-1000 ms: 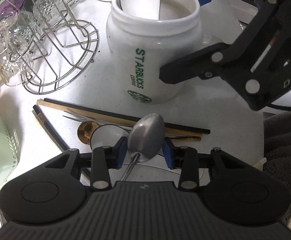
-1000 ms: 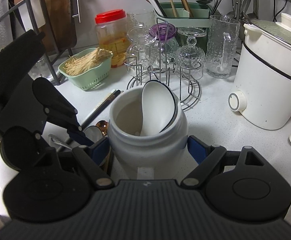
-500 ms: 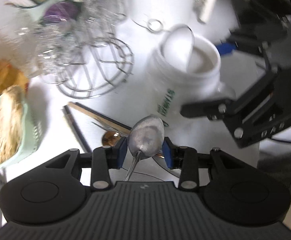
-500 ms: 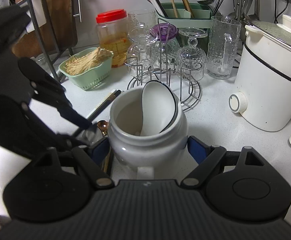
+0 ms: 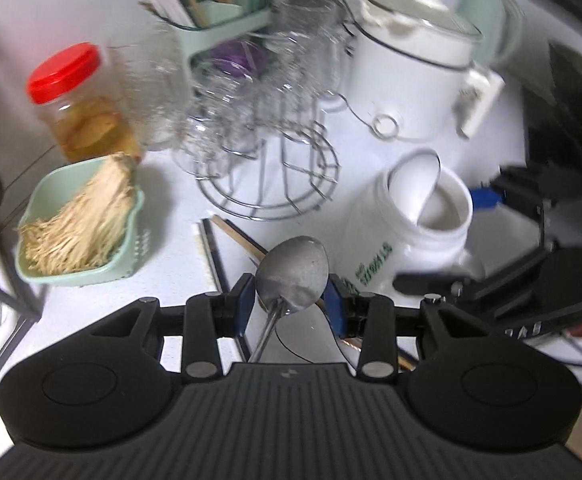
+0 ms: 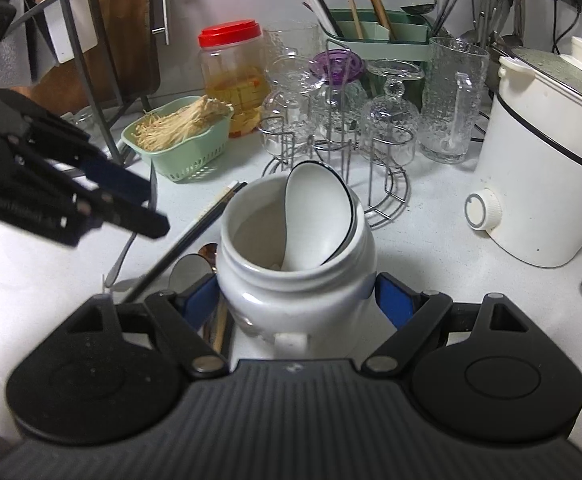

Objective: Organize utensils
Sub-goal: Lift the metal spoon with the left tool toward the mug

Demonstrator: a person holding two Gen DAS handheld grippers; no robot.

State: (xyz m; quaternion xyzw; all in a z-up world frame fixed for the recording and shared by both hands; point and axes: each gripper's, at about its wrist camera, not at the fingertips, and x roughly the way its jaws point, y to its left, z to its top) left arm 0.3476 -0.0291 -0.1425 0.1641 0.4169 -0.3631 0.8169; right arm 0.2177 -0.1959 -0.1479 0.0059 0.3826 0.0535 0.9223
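Left wrist view shows the left gripper pinching a dull grey metal spoon by the edges of its bowl, the 2 blue pads pressed against either side and the handle running back under the gripper body. The step in hand looks like carrying this spoon to the white ceramic jar with green lettering, which stands ahead and to the right of the left gripper, well apart from the spoon. A white ceramic soup spoon with a dark rim already leans inside the jar. The right gripper clasps the jar's body between its 2 blue pads, steadying it on the white counter.

Next, the left gripper would probably need to swing right until it is over the jar's mouth, tip the spoon handle-down and let go, clearing the soup spoon.

Black and wooden chopsticks and a copper-coloured spoon lie on the counter just left of the right gripper, not yet sorted.
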